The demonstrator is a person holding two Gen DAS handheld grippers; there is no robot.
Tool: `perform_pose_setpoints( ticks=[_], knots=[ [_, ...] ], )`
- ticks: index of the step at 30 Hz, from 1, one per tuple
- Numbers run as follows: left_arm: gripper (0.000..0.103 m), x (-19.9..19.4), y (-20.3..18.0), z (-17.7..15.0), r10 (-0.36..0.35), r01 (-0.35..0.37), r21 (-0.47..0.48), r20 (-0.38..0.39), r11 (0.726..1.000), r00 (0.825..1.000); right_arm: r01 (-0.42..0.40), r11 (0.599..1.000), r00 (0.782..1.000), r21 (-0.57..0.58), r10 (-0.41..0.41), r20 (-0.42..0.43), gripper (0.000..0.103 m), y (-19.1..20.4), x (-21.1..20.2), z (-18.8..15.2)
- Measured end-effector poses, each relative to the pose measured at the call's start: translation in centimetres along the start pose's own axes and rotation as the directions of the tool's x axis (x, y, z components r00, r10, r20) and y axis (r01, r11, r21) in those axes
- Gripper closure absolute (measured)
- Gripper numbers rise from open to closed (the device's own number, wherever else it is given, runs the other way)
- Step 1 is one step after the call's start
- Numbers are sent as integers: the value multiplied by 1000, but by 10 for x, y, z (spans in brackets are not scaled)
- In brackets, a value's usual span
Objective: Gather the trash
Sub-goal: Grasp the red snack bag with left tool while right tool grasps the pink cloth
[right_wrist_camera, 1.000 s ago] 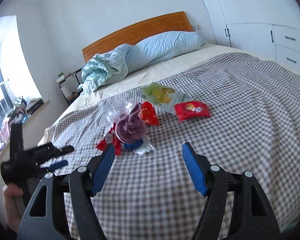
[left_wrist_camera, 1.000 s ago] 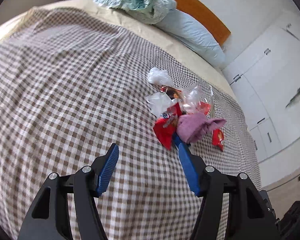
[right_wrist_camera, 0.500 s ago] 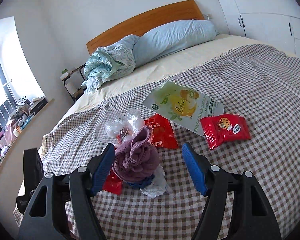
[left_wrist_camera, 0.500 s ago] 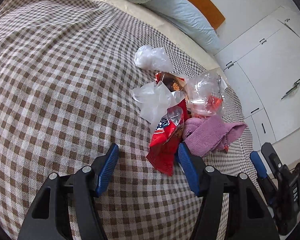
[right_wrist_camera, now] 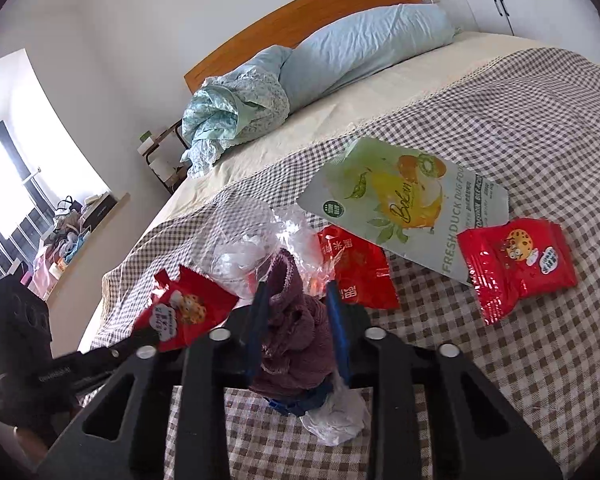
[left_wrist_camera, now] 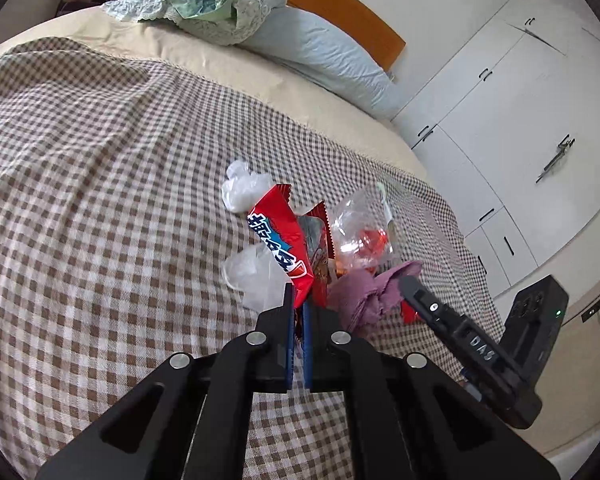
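Note:
A heap of trash lies on the checked bedspread (left_wrist_camera: 100, 200). My left gripper (left_wrist_camera: 297, 312) is shut on a red snack wrapper (left_wrist_camera: 280, 244), which stands up from the jaws; it also shows in the right wrist view (right_wrist_camera: 184, 312). My right gripper (right_wrist_camera: 296, 312) is shut on a purple cloth (right_wrist_camera: 292, 332), which also shows in the left wrist view (left_wrist_camera: 360, 292). Around them lie clear plastic bags (left_wrist_camera: 360, 224), a white crumpled bag (left_wrist_camera: 242, 188), a red wrapper (right_wrist_camera: 354, 272), a red cookie packet (right_wrist_camera: 516, 264) and a green fruit pouch (right_wrist_camera: 400, 200).
A blue pillow (right_wrist_camera: 364, 52) and a crumpled green blanket (right_wrist_camera: 232, 116) lie at the wooden headboard (right_wrist_camera: 292, 20). White wardrobes (left_wrist_camera: 520, 120) stand beside the bed. A windowsill with clutter (right_wrist_camera: 72, 236) is on the left in the right wrist view.
Both grippers moved in on the heap and shut: the left on the red wrapper, now lifted upright, the right on the purple cloth.

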State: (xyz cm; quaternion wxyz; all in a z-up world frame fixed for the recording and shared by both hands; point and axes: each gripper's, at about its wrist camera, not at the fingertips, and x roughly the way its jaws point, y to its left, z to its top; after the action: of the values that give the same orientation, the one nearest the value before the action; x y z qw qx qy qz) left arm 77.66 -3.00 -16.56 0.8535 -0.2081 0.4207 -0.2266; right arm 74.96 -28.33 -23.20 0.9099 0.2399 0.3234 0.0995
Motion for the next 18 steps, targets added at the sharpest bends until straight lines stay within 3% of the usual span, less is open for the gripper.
perform_pose_setpoints(
  ticks=[3, 4, 5, 10, 14, 18],
  knots=[
    [103, -6, 3, 3, 48, -49, 18, 24, 999, 999, -21, 1000, 1000, 15, 22, -19, 83, -2, 6, -2],
    [103, -6, 6, 4, 58, -58, 12, 22, 998, 998, -23, 1000, 999, 20, 24, -21, 89, -4, 7, -3],
    [103, -6, 10, 4, 60, -60, -6, 18, 998, 998, -31, 999, 999, 18, 31, -21, 101, -4, 6, -4],
    [103, -3, 19, -6, 118, -119, -19, -17, 993, 993, -21, 1000, 999, 12, 20, 28, 101, 2, -12, -4],
    [103, -8, 5, -13, 99, -98, 24, -43, 995, 994, -37, 999, 995, -7, 38, 92, 101, 11, -40, 2],
    [103, -26, 1, -21, 125, -125, 13, 1, 992, 992, -52, 998, 987, -38, 57, 148, 101, 24, -71, 7]
  ],
)
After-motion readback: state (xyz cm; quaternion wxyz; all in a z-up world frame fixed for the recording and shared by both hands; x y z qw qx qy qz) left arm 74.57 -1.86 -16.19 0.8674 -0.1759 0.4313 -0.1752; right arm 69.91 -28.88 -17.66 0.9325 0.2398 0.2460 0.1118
